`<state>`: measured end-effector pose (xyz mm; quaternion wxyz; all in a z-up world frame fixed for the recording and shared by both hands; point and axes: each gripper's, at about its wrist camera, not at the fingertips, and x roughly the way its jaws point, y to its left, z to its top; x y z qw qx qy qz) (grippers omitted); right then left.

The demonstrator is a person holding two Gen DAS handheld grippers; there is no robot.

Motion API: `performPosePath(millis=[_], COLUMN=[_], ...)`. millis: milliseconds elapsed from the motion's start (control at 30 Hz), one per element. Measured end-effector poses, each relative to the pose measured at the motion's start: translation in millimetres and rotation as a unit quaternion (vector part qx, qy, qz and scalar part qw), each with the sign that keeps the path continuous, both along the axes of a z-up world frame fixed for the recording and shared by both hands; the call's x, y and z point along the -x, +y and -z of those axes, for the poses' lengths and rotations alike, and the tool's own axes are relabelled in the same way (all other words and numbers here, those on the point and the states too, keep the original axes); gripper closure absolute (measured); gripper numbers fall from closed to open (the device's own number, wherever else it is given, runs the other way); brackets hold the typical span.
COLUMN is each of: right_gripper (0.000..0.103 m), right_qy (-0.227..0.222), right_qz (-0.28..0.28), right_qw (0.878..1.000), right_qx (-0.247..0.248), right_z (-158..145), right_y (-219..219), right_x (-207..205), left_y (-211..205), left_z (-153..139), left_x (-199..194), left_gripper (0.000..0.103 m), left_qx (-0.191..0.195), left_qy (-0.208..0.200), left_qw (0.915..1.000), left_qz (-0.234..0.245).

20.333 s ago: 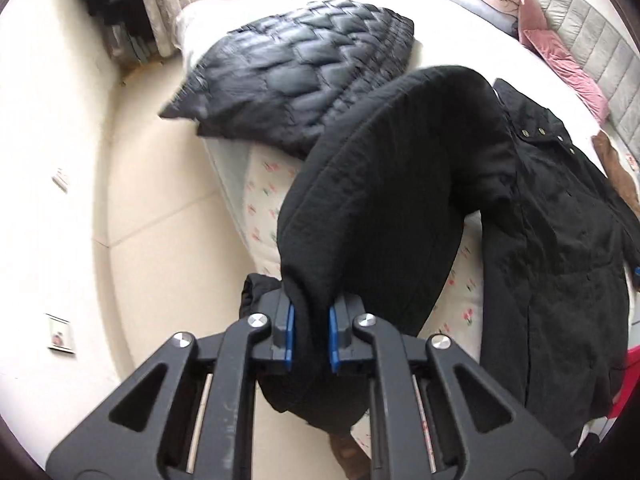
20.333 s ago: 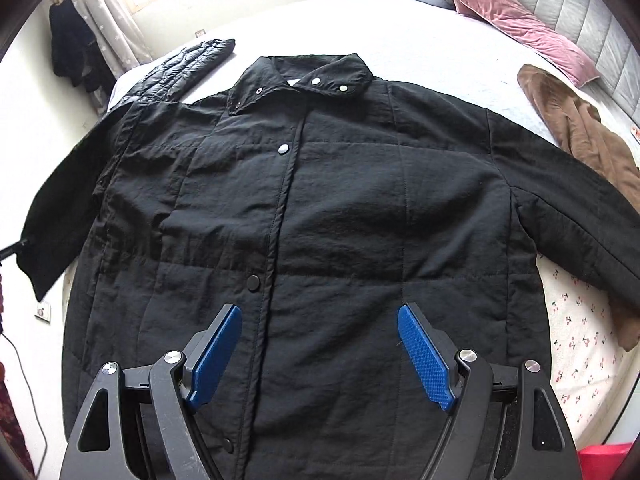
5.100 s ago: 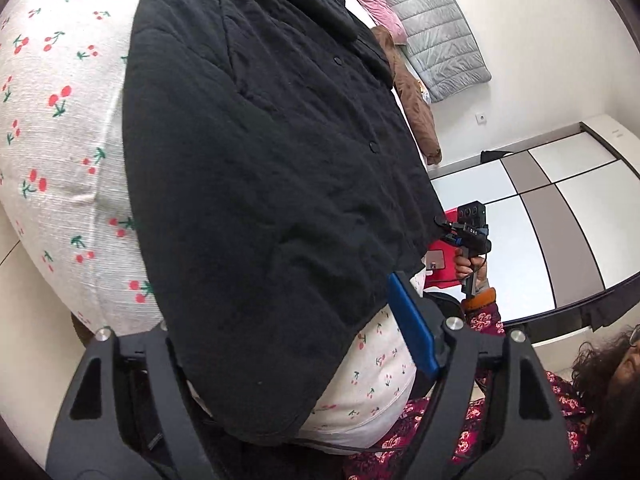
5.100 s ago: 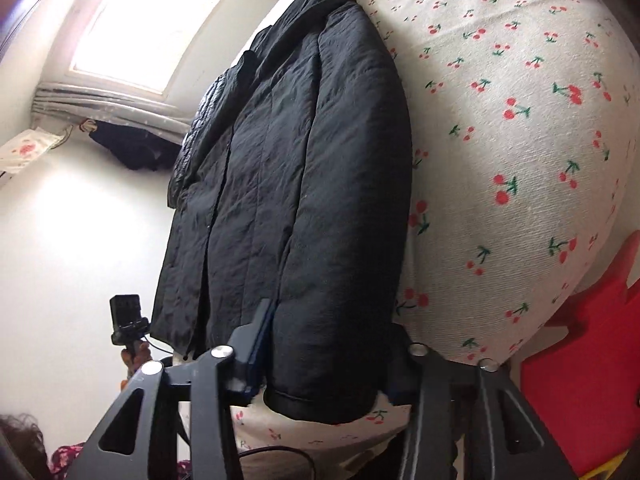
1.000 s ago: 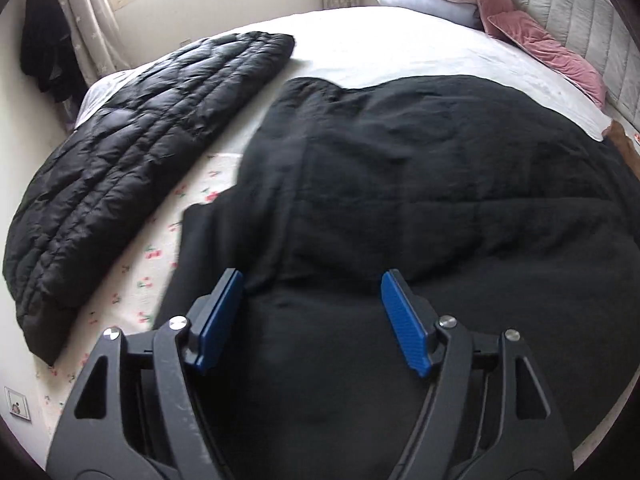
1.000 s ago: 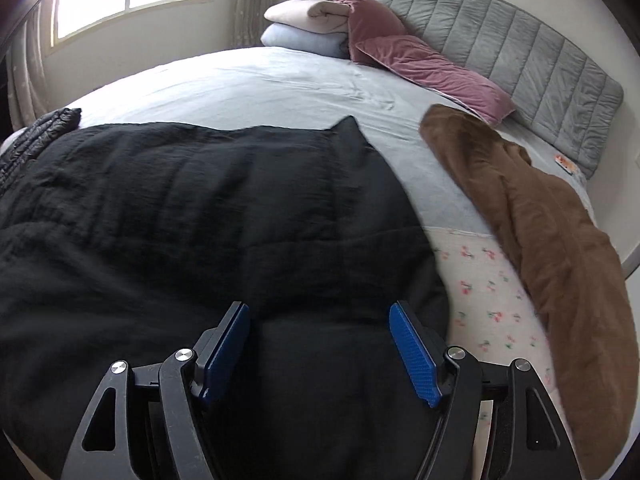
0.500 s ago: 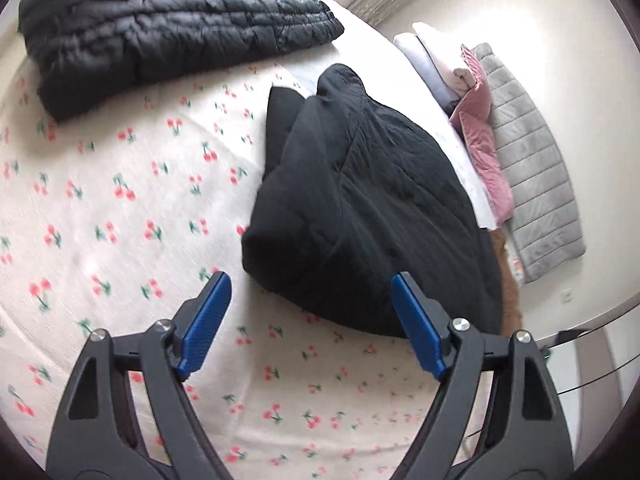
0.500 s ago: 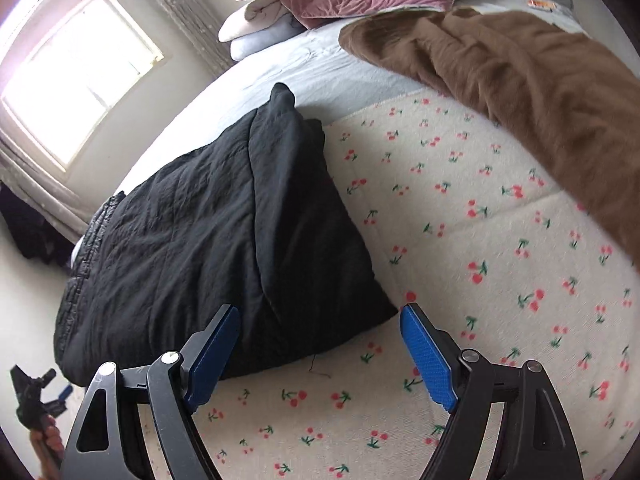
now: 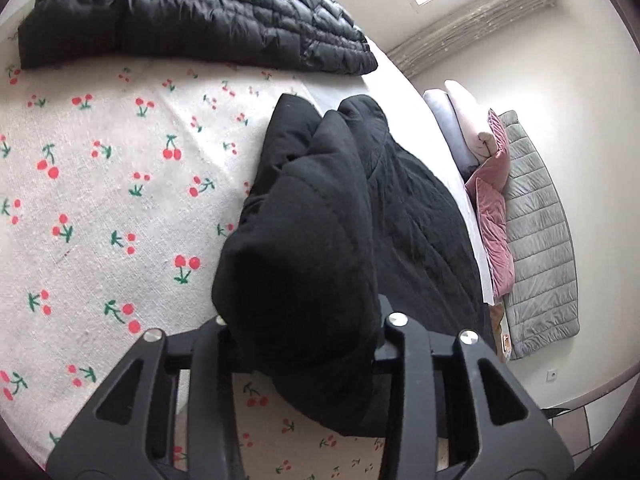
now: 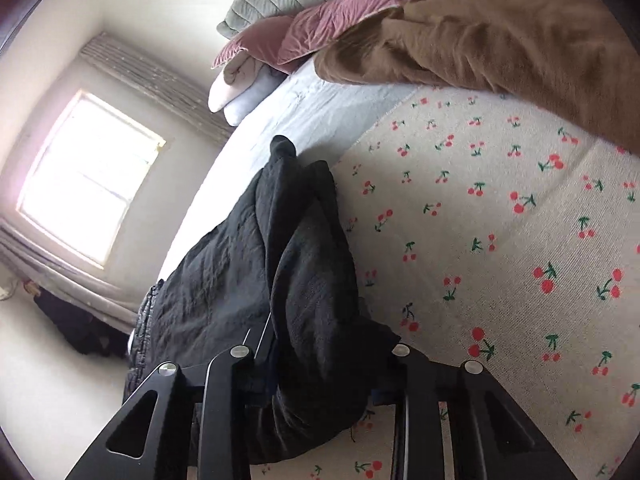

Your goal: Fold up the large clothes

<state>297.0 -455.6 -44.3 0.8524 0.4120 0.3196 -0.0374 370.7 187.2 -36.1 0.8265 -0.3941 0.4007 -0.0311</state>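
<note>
Both open a moment ago, our left hand-held gripper (image 9: 304, 344) and right hand-held gripper (image 10: 320, 376) now clamp the folded black coat (image 9: 360, 208), ready for lifting.

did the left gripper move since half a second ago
Yes. The left gripper has closed in on the black coat; its corner now fills the jaws, hiding cherry-print sheet seen there before.

both wrist views sit low, close over the shared black coat (image 9: 320, 220) (image 10: 288, 280).
</note>
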Motion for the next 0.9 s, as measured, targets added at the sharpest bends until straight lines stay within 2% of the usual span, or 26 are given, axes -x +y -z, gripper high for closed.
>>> performPosePath(millis=[100,200,267,333,433,533,600,667,700,733,800,900], right_gripper=[0.077,0.077,0.077,0.077,0.077,0.075,0.069,0.053,0.051,0.05,0.05,0.05], right_qy=[-0.015,-0.024,-0.026,-0.024,-0.007,0.022,0.064,0.111,0.13,0.131,0.113,0.088], right_qz=[-0.002,-0.016,-0.023,-0.023,-0.024,-0.031,-0.036,-0.035,-0.027,-0.021,-0.001,0.025], right_qw=[1.0,0.999,0.998,0.999,0.999,0.999,0.996,0.992,0.99,0.991,0.993,0.993], right_qx=[0.002,0.032,0.044,0.032,0.029,0.034,0.043,0.048,0.048,0.036,0.022,0.08], right_z=[-32.3,-67.0,-83.8,-91.7,-93.3,-82.0,-61.5,-33.0,-21.3,-13.8,-14.7,-40.7], right_y=[3.7,8.9,10.4,6.8,10.0,15.1,18.7,15.5,10.8,4.1,-10.1,-15.4], right_x=[16.3,46.0,74.0,106.5,155.3,197.5,214.2,224.0,229.9,235.5,252.3,264.3], left_y=[-0.7,0.5,6.4,14.7,28.9,35.6,38.1,40.8,44.1,48.7,54.7,46.9], left_z=[-38.3,-74.8,-90.9,-97.8,-96.2,-84.4,-62.4,-32.7,-21.5,-16.9,-25.8,-50.5], left_x=[13.4,39.4,64.6,92.3,135.9,170.2,179.2,180.2,183.0,188.4,198.2,207.1], left_gripper=[0.07,0.07,0.07,0.07,0.07,0.067,0.06,0.053,0.05,0.049,0.045,0.045], left_qx=[-0.015,-0.042,-0.051,-0.047,-0.042,-0.061,-0.082,-0.097,-0.1,-0.091,-0.096,-0.151], left_qy=[-0.03,-0.051,-0.054,-0.051,-0.041,-0.02,0.025,0.083,0.108,0.116,0.1,0.076], left_qw=[0.9994,0.9973,0.9959,0.9955,0.9952,0.9933,0.9896,0.9828,0.98,0.9806,0.9827,0.9777], left_qz=[0.003,0.031,0.051,0.064,0.078,0.096,0.116,0.134,0.133,0.129,0.123,0.125])
